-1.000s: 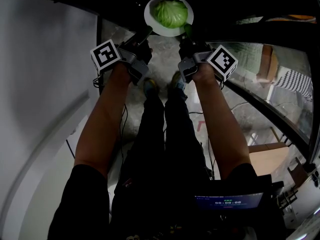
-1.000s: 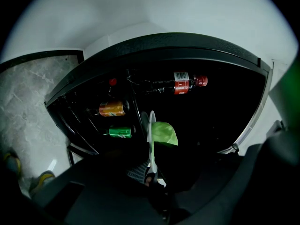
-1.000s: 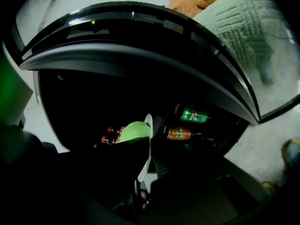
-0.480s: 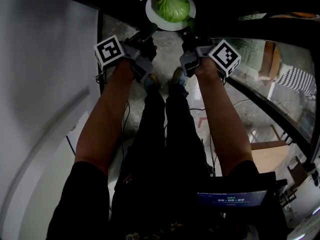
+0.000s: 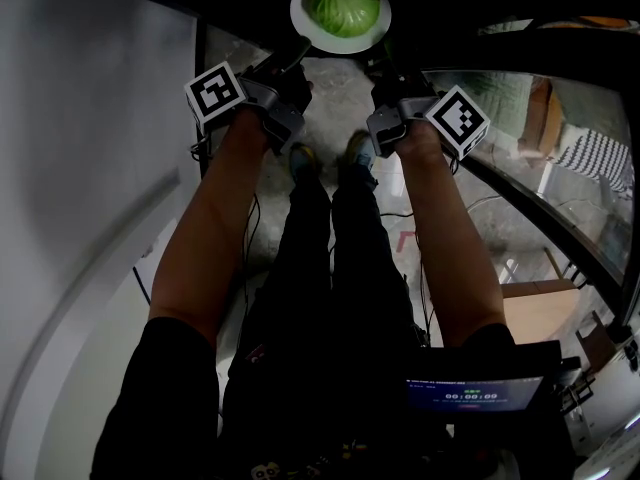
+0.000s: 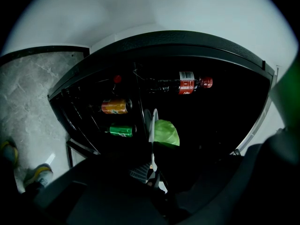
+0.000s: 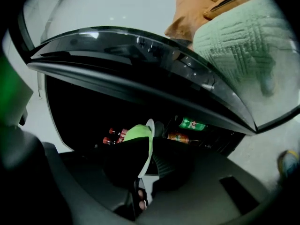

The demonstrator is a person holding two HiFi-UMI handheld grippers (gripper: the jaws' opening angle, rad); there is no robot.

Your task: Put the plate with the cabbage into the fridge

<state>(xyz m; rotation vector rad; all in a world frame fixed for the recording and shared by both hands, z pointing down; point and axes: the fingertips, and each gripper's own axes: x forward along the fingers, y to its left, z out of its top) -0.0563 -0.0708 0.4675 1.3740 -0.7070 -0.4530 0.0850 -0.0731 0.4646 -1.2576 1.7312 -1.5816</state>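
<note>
A white plate [image 5: 303,23] carrying a green cabbage [image 5: 345,5] is held at the dark opening of the fridge [image 5: 470,3], at the top of the head view. My left gripper [image 5: 298,52] is shut on the plate's left rim and my right gripper [image 5: 380,56] is shut on its right rim. The left gripper view shows the plate [image 6: 153,130] edge-on between the jaws of the left gripper [image 6: 152,165], with the cabbage [image 6: 167,132] to its right. From the right gripper [image 7: 145,165], the plate [image 7: 148,146] stands edge-on too, the cabbage [image 7: 135,131] at its left.
Inside the fridge lie a cola bottle [image 6: 183,83], an orange can [image 6: 115,107] and a green can [image 6: 120,131]. The open glass door [image 5: 510,118] stands to the right. White wall [image 5: 90,148] is at the left. The person's legs and shoes [image 5: 300,163] are below.
Both grippers have carried the plate with the cabbage a little forward, toward the top of the head view and deeper into the fridge opening. Both grips are unchanged.
</note>
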